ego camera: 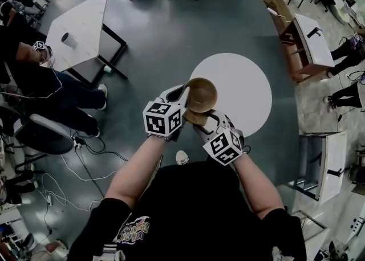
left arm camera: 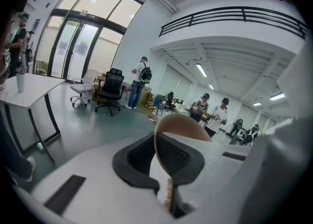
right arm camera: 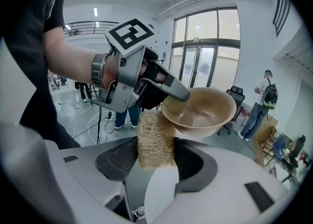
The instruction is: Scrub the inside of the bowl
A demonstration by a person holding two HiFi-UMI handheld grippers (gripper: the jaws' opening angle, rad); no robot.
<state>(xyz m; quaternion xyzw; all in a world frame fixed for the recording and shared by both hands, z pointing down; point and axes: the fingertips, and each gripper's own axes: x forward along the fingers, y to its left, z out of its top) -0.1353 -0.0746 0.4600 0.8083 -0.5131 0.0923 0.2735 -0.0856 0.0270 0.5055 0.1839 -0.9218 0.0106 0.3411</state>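
Note:
I hold a tan wooden bowl (ego camera: 202, 94) in the air above the floor, tilted on its side. My left gripper (ego camera: 183, 96) is shut on its rim; in the left gripper view the thin rim (left arm camera: 157, 137) runs between the dark pads. My right gripper (ego camera: 199, 121) is shut on a straw-coloured loofah scrubber (right arm camera: 156, 139), which sits just below and beside the bowl (right arm camera: 201, 110), outside its hollow. The right gripper view looks into the smooth inside of the bowl and shows the left gripper (right arm camera: 172, 90) clamped on the near rim.
A round white table (ego camera: 250, 92) lies just beyond the bowl. A white desk (ego camera: 80, 26) with a cup (ego camera: 68, 40) stands at the left beside a seated person (ego camera: 34, 77). Cables (ego camera: 85, 157) trail on the floor. Wooden benches (ego camera: 305, 43) line the right.

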